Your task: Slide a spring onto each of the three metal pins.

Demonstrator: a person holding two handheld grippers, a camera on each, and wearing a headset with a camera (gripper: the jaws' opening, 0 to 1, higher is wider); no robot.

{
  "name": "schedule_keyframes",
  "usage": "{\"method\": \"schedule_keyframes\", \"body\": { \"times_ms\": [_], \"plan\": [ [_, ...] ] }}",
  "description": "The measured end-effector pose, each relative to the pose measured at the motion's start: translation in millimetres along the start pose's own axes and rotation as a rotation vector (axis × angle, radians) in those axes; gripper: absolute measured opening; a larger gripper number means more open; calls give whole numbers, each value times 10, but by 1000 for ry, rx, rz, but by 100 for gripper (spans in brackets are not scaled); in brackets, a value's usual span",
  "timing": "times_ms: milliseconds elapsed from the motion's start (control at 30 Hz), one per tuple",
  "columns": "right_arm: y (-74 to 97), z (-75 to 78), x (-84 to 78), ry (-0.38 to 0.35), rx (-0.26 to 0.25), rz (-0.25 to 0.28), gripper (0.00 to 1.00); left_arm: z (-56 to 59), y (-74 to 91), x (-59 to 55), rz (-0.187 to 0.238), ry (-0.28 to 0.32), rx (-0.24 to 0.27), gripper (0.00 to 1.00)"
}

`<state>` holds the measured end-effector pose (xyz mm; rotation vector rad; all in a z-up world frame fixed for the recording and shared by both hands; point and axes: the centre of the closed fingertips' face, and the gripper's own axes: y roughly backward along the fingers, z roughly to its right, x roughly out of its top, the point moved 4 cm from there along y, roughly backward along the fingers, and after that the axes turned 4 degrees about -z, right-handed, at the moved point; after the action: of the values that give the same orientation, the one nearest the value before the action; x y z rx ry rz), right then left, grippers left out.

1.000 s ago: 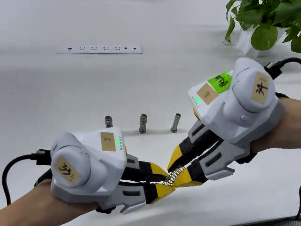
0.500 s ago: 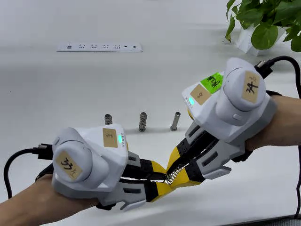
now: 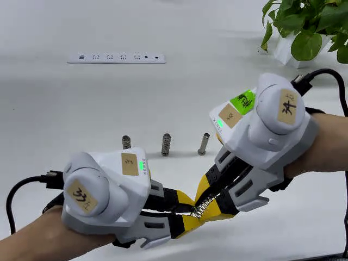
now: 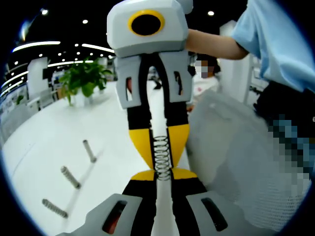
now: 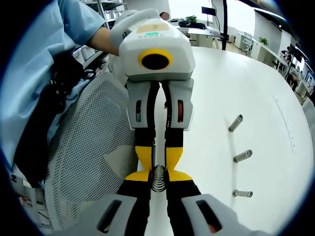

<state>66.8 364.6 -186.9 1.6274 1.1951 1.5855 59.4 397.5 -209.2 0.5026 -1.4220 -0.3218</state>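
My left gripper (image 3: 189, 211) and my right gripper (image 3: 204, 202) meet tip to tip at the near side of the worktop (image 3: 65, 109). One loose spring (image 3: 202, 206) bridges them.

My right jaws are clenched on it. In the right gripper view the coil sits squeezed between my two yellow tips, its axis running forward along the jaws. My left jaws are drawn close together too. In the left gripper view their yellow tips pinch the near end of the same spring. The rest of the coil runs straight ahead into the gap of the right jaws facing me. The spring sits exactly where the four tips come together.

The three pins stand upright in a row beyond the meeting tips, well apart from them. The bare pin (image 3: 203, 143) is the one nearest my right jaws and carries nothing. The middle pin (image 3: 166, 144) wears a coil already, and so does the outer pin (image 3: 126, 142), which stands ahead of my left gripper's body. In the left gripper view the row lies to the left of my jaws. In the right gripper view it lies to their right.

Far beyond the pins a white power strip (image 3: 116, 57) lies flat, and a leafy plant (image 3: 310, 24) stands past my right gripper.
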Motion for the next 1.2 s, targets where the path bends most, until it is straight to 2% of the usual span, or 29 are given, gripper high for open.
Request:
{"method": "schedule_keyframes", "body": {
  "times_ms": [400, 533, 600, 633, 733, 800, 1000, 1200],
  "plan": [
    [-15, 26, -20, -4, -3, -12, 12, -18, -12, -24, 7, 14, 25, 10],
    [-13, 60, -26, -6, -11, -11, 12, -51, 1, -37, 17, 29, 55, 12],
    [-20, 106, -55, -1, -33, -19, 12, -88, 17, -73, 15, 44, 76, 14],
    [-22, 120, -73, -3, -38, -22, 12, -117, 32, -92, 19, 57, 96, 16],
    [-6, 165, -93, -11, -60, -15, 12, -216, 91, -145, 16, 78, 171, 30],
    [12, 239, -107, -10, -104, -9, 13, -280, 139, -182, 20, 88, 216, 40],
    [45, 341, -171, -21, -124, -18, 13, -418, 289, -291, 23, 142, 321, 63],
    [58, 383, -204, -18, -130, -29, 13, -501, 465, -420, 34, 206, 403, 77]
  ]
}}
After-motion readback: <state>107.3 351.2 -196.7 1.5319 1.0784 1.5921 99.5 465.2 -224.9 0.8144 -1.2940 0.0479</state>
